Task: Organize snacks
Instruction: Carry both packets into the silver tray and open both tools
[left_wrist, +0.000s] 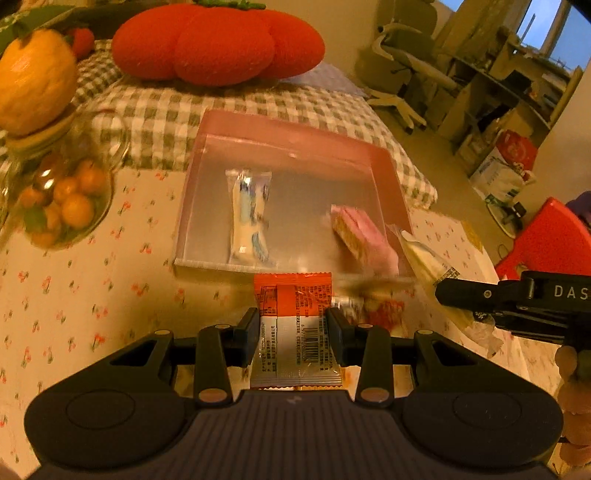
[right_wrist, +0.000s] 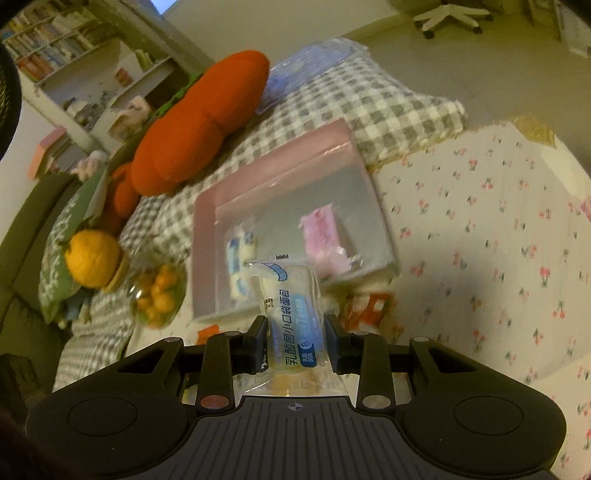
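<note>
Left hand-held gripper (left_wrist: 291, 325) pinching orange snack packet (left_wrist: 295, 332); right hand-held gripper (right_wrist: 297, 341) pinching white bread packet (right_wrist: 291, 325). Both raised at near edge of pink tray (left_wrist: 391, 177), likely for dropping in.

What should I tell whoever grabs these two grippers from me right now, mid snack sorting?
Left gripper: shut on an orange snack packet, held above the floral tablecloth.
Right gripper: shut on a clear bread packet with blue print.
Pink tray: just beyond both grippers; already holds a blue-and-white packet and a pink wafer pack.
Done: two snacks in the tray.
Left: set both held packets into the tray. At least one more red-and-white packet lies on the cloth in front of the tray; it is blurred, so check for others.
</note>
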